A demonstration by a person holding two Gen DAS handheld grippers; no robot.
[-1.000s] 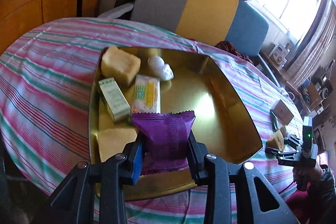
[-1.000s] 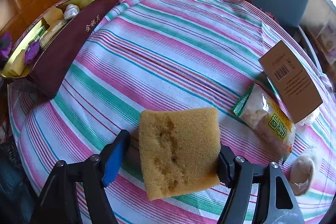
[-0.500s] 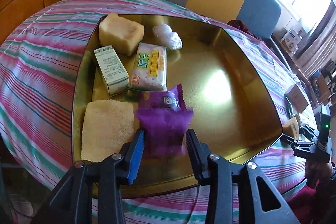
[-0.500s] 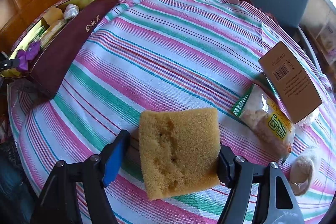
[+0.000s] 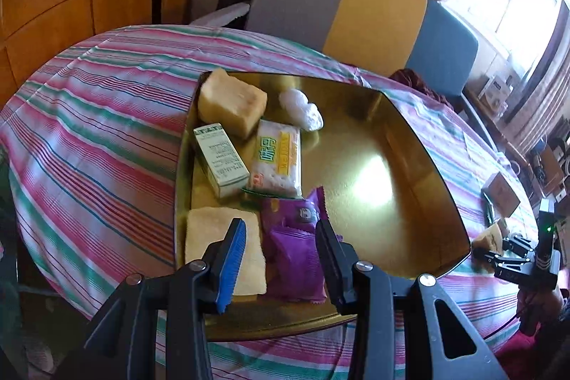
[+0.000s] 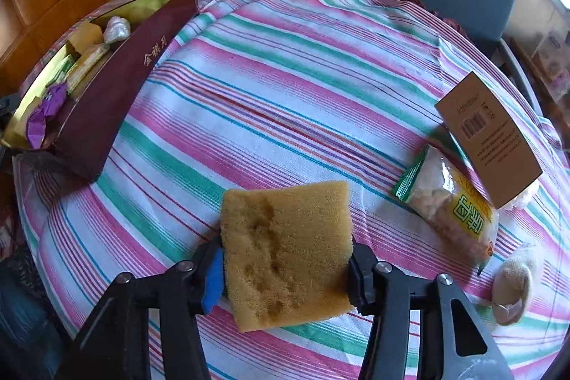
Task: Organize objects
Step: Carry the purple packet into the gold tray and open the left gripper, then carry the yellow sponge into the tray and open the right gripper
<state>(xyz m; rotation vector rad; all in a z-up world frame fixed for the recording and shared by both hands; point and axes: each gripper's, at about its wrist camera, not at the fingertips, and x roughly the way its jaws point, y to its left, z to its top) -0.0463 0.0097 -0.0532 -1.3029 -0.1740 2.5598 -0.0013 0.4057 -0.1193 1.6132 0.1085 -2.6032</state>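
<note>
In the left wrist view my left gripper [image 5: 281,237] stands open just above the near end of the gold tray [image 5: 409,166]. A purple packet [image 5: 295,266] lies loose in the tray under the fingers, partly over a second purple packet [image 5: 292,209]. In the right wrist view a yellow sponge [image 6: 285,248] sits between the pads of my right gripper [image 6: 285,269], over the striped tablecloth [image 6: 285,77]. Its jaws are closing and both pads press on the sponge's sides.
The tray also holds a yellow block [image 5: 231,102], a green-white box [image 5: 221,159], a cracker packet [image 5: 278,155], a white wrapped lump [image 5: 301,109] and a flat yellow pad [image 5: 210,237]. On the cloth lie a snack bag [image 6: 449,205], a brown carton [image 6: 488,138] and a beige lump [image 6: 516,280].
My left gripper opened and let go of the purple packet, which dropped into the tray. My right jaws closed in from either side onto the sponge.
</note>
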